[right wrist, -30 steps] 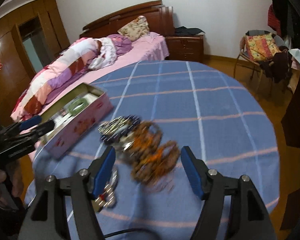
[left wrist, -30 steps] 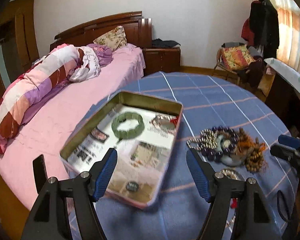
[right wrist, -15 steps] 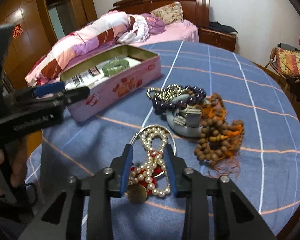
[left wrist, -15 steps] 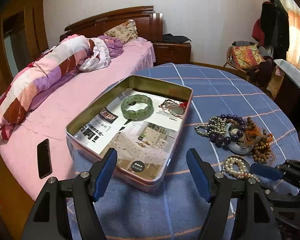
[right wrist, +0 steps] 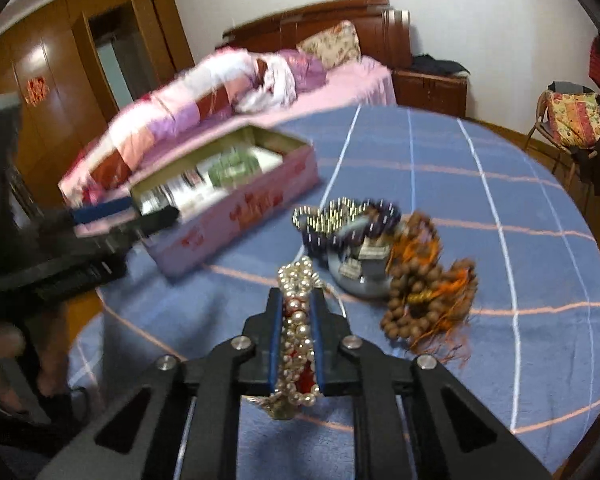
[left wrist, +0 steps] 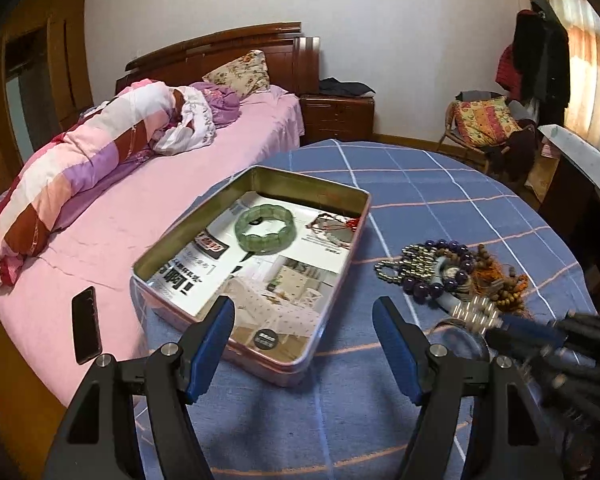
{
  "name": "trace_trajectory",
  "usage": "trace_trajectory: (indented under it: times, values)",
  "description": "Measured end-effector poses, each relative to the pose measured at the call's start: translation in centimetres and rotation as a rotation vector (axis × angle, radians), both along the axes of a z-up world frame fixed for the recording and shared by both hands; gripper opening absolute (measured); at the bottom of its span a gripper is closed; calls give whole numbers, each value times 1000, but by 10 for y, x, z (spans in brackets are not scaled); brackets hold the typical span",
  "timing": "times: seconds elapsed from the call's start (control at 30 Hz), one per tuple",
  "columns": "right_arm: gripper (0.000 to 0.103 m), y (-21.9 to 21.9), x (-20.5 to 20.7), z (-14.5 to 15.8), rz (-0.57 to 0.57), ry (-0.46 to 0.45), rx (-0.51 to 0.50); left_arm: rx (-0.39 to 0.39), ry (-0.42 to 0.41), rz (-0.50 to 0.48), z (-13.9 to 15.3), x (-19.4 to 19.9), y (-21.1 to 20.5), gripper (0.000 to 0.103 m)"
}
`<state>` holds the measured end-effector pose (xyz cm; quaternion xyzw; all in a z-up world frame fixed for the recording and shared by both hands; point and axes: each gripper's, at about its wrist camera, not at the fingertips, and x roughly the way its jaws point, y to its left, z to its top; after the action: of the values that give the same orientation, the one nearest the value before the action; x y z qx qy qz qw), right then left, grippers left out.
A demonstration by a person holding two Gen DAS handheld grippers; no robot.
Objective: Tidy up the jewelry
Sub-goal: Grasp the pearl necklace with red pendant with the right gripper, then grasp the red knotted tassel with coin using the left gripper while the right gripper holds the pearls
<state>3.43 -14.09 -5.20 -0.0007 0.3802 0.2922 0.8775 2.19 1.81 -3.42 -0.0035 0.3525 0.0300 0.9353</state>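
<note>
My right gripper (right wrist: 296,344) has just been closing and now pinches the pearl strand (right wrist: 298,320), bunched lengthwise between the blue pads so that its long axis runs straight out along the fingers, a clump of pearls sticking out past the tips and a gold bit hanging at the near end. What the next move turns on, as I judge it, is the open tin (right wrist: 236,184): from the right gripper it lies ahead and to the left, its long side slanting away. My left gripper (left wrist: 304,344) is far nearer to it, hanging just short of the tin's near corner with its jaws spread wide and nothing between them. Inside the tin, ahead of the left fingers, sit a green bangle (left wrist: 266,229) and a red-corded piece (left wrist: 336,224) on printed paper. The remaining pile of beads (right wrist: 384,256) lies just ahead and right of the right gripper on the blue checked tablecloth (right wrist: 480,200). The right view is smeared, so I cannot tell whether the strand has left the cloth, and the red piece among the pearls is too blurred to name.
</note>
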Motion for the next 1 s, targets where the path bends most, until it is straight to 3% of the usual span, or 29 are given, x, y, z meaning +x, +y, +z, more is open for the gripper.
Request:
trace_trajectory:
  times: [0.33,0.47,0.8,0.9,0.97,1.0]
  values:
    - [16,-44,3,12,-124,-11,10,21,2,-76,-2,-1,-23,72]
    - [16,-48,1,10,-125,-7,1,33,27,-140,-10,6,-40,72]
    - [16,-57,-7,8,-121,-11,1,-60,85,-294,-13,-9,-66,72]
    - [16,-64,-11,8,-130,-14,0,-22,109,-359,-23,-17,-89,72]
    - [16,-66,-15,6,-133,-10,-3,-1,121,-378,-27,-16,-98,68]
    - [16,-67,-17,4,-132,-8,-6,2,128,-388,-29,-14,-100,58]
